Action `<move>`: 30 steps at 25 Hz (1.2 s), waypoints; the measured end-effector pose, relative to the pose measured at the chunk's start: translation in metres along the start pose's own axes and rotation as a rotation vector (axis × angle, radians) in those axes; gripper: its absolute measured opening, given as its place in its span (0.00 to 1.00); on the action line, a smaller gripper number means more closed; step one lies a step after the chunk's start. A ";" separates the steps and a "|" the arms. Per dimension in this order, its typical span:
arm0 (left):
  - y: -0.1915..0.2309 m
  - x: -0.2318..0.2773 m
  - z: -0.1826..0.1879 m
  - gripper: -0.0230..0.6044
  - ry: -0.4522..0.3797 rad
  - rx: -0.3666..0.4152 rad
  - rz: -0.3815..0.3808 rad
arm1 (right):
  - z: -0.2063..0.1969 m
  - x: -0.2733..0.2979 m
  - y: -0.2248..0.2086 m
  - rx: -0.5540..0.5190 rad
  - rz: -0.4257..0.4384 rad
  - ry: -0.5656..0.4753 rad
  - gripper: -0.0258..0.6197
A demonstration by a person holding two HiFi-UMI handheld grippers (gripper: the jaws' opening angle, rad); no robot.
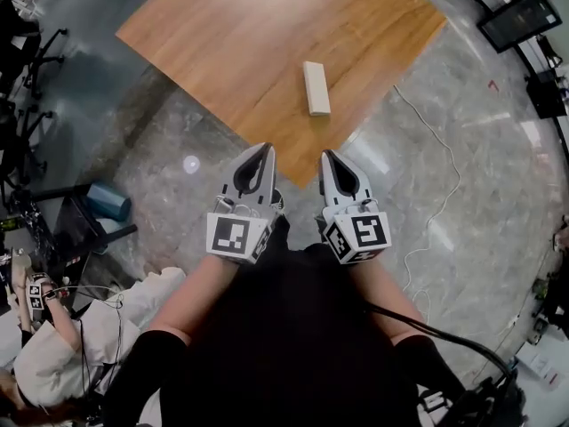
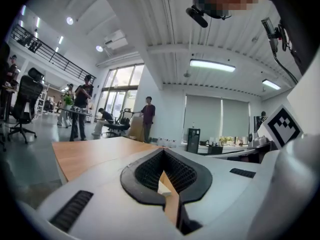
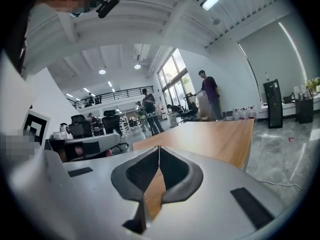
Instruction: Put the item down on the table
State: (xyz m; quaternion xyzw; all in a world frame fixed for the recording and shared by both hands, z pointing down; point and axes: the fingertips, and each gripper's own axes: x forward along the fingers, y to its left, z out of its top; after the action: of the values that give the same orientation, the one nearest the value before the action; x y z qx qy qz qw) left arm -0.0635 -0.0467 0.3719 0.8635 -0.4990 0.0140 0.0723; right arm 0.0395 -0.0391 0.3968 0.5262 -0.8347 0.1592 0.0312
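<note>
Head view is showing the block point(image 1: 316, 88) lying flat on the table point(image 1: 222, 34), ahead of both grippers and well apart from them, a little nearer the right gripper's line than the left's. Neither gripper is touching it. The left gripper point(image 1: 265, 149) and right gripper point(image 1: 328, 155) are hovering side by side, close to the person's body, tips pointing at the table's near corner. A cable point(image 1: 433, 205) is trailing over the floor to the right of the right gripper.

The gripper views are showing what the head view is not: the room beyond the table. A standing person point(image 2: 148, 117) is appearing far ahead of the left gripper point(image 2: 163, 151), and another point(image 3: 210, 93) far ahead of the right gripper point(image 3: 159, 147).

Left gripper: jaws are meeting at the tips, pads gripping nothing. Wood of the table point(image 2: 85, 154) is showing through the gap behind the tips, along with a small pale patch, possibly the block; it is too small to confirm.

Right gripper: jaws are closed tip to tip, holding nothing. Only the table point(image 3: 215, 139) is showing through the gap.
</note>
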 end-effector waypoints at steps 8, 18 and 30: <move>0.057 0.078 -0.021 0.04 0.061 -0.020 -0.003 | -0.035 0.118 -0.075 0.019 -0.041 0.184 0.06; 0.072 0.126 -0.054 0.04 0.158 -0.074 0.045 | -0.108 0.214 -0.154 -0.044 -0.026 0.455 0.06; 0.079 0.142 -0.072 0.04 0.195 -0.126 0.073 | -0.146 0.247 -0.172 -0.025 0.027 0.636 0.29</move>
State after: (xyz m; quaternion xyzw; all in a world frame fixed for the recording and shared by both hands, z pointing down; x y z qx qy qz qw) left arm -0.0564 -0.1978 0.4654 0.8332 -0.5204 0.0692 0.1740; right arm 0.0660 -0.2786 0.6296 0.4384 -0.7921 0.3058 0.2949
